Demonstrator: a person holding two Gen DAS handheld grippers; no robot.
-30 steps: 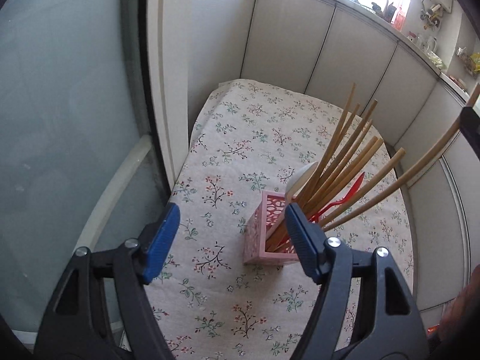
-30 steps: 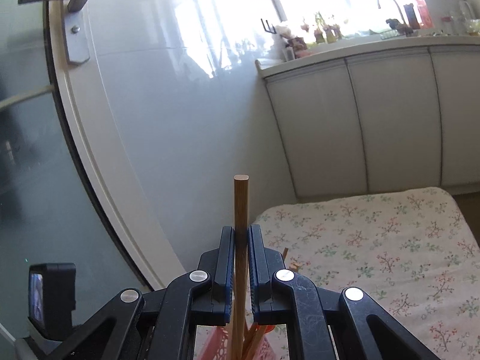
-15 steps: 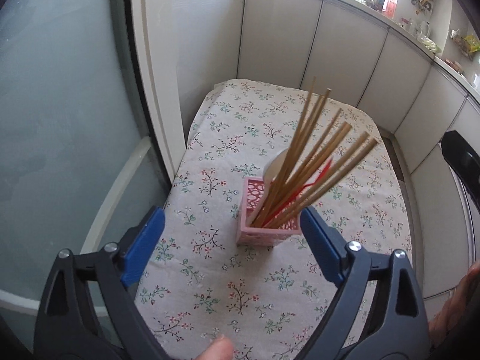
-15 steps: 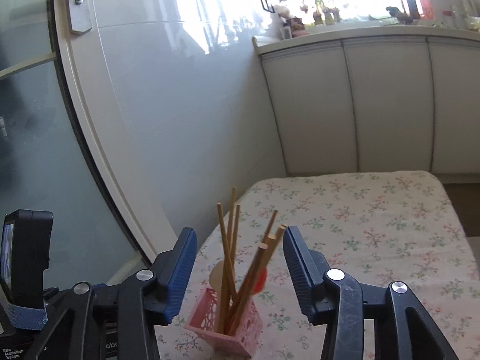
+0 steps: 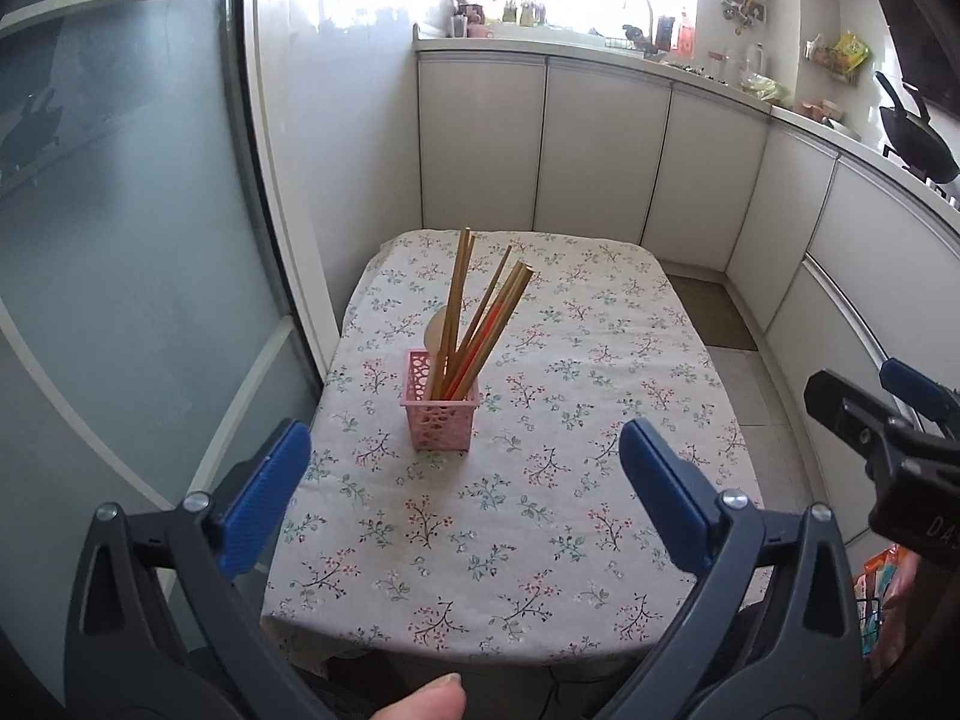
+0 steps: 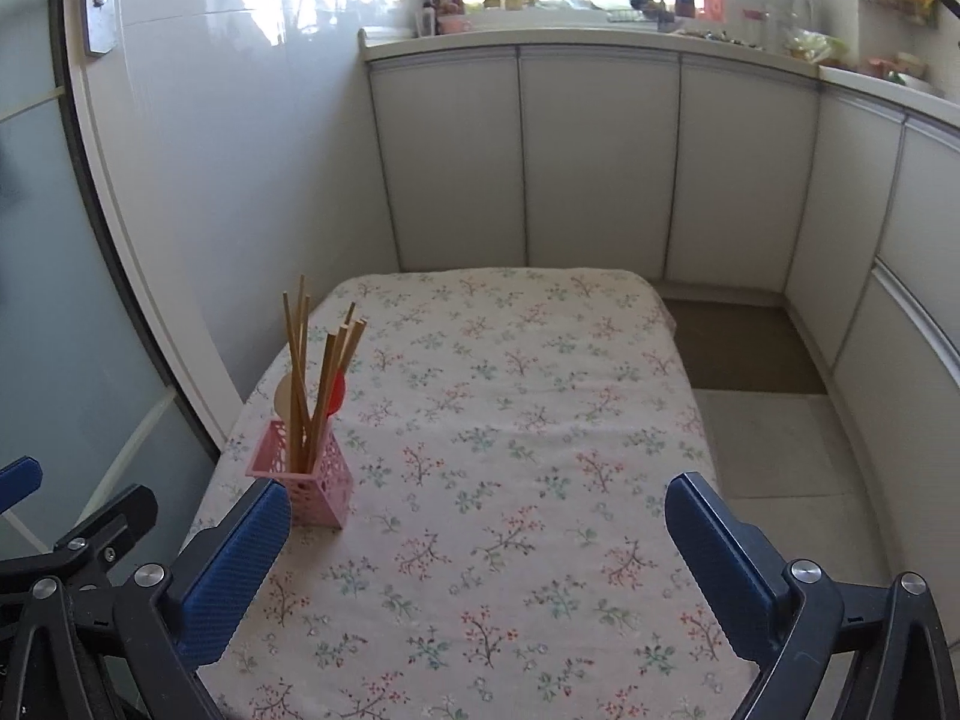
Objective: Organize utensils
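Utensils: chopsticks (image 5: 474, 306) and spoons stand together in the pink holder (image 5: 443, 414) on the left part of the floral worktop (image 5: 600, 420). Left gripper (image 5: 465, 495) and right gripper (image 6: 477, 552), jaws opening with nothing between, hang clear. Judged best: withdraw without brushing the leaning sticks.

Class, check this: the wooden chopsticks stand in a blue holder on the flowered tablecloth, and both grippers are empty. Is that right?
One slip: the holder is pink, not blue, as the left wrist view shows. The chopsticks do stand in it on the tablecloth, and the left gripper and right gripper are empty, jaws opening.
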